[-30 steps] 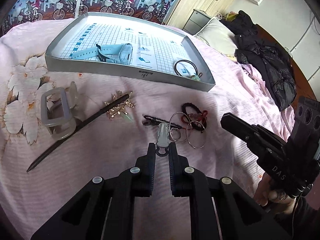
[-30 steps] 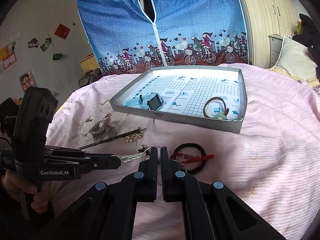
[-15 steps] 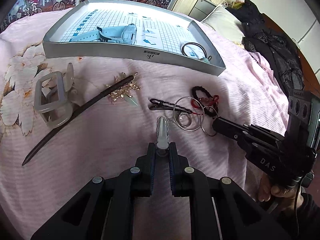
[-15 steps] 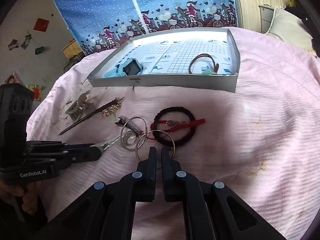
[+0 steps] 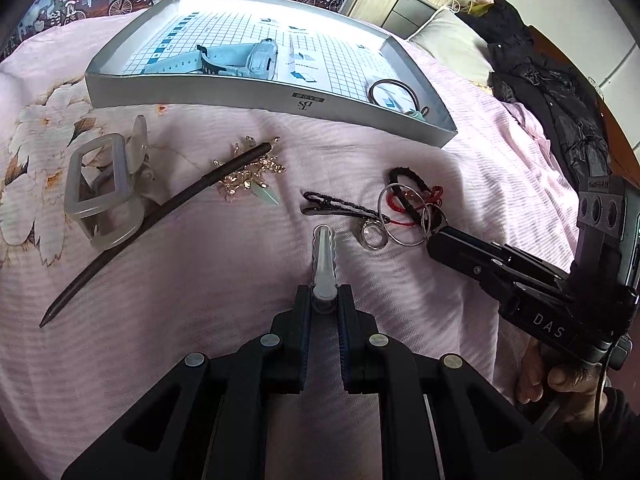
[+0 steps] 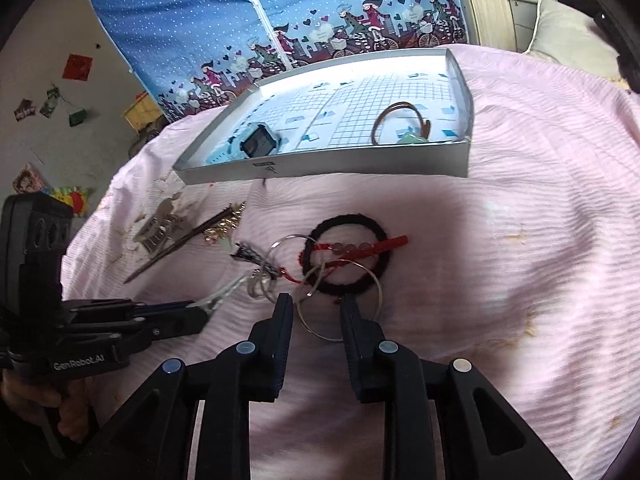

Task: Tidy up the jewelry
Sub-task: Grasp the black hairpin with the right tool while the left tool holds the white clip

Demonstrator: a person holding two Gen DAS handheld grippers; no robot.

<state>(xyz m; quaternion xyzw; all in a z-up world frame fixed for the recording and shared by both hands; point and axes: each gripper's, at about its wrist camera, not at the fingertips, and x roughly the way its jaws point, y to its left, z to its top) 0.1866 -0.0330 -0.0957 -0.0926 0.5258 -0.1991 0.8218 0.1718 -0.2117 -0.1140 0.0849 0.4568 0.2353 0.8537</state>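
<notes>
My left gripper (image 5: pixel 323 300) is shut on a clear plastic hair clip (image 5: pixel 323 256), which points at a tangle of jewelry on the pink bedspread. The tangle holds silver hoops (image 6: pixel 340 300), a black hair tie (image 6: pixel 344 220) and a red bead bracelet (image 6: pixel 360 247). My right gripper (image 6: pixel 317 302) is open, its fingers either side of the nearest hoop's rim. The grey tray (image 5: pixel 260 100) behind holds a light blue watch (image 5: pixel 256 58) and a brown hair tie (image 5: pixel 394 94). The right wrist view shows the left gripper (image 6: pixel 200 314) low on the left.
On the left of the bedspread lie a dark hair stick (image 5: pixel 160 216) with a gold ornament (image 5: pixel 248 176) and a clear claw clip (image 5: pixel 104 192). A black hairpin (image 5: pixel 340 208) lies beside the hoops. Dark clothes (image 5: pixel 560 100) are piled at the far right.
My right gripper went from shut to open and dropped down over the silver hoops. My left gripper kept the clear clip and drew back from the hoops.
</notes>
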